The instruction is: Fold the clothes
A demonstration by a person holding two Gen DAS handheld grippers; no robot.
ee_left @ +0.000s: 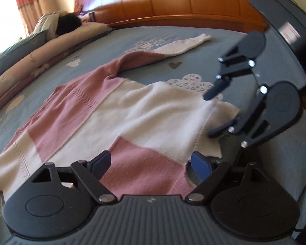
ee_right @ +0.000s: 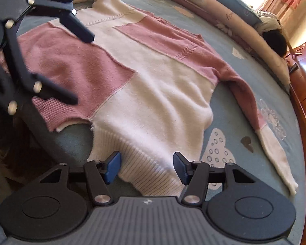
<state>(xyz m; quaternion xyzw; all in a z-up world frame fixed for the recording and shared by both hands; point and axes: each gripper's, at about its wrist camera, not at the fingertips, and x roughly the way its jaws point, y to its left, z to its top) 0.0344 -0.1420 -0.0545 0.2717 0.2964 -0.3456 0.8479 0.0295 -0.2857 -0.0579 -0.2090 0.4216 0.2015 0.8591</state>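
Hovering open over sweater [ee_right: 153,81] hem — L gripper [ee_left: 151,164], R gripper [ee_right: 146,168].

A home bedroom. A wide bed covered with a grey-blue sheet printed with pale flowers, clouds and hearts [ee_left: 149,32] fills both views, and a tall headboard of glossy orange-brown wood panels [ee_left: 173,0] stands at its end. A long rolled floral quilt in beige and pink [ee_left: 30,65] lies along one side of the bed. A person with dark hair [ee_right: 275,40] lies at the pillow end. Sunlit peach curtains with a pink pattern [ee_left: 28,2] hang beside the bed.
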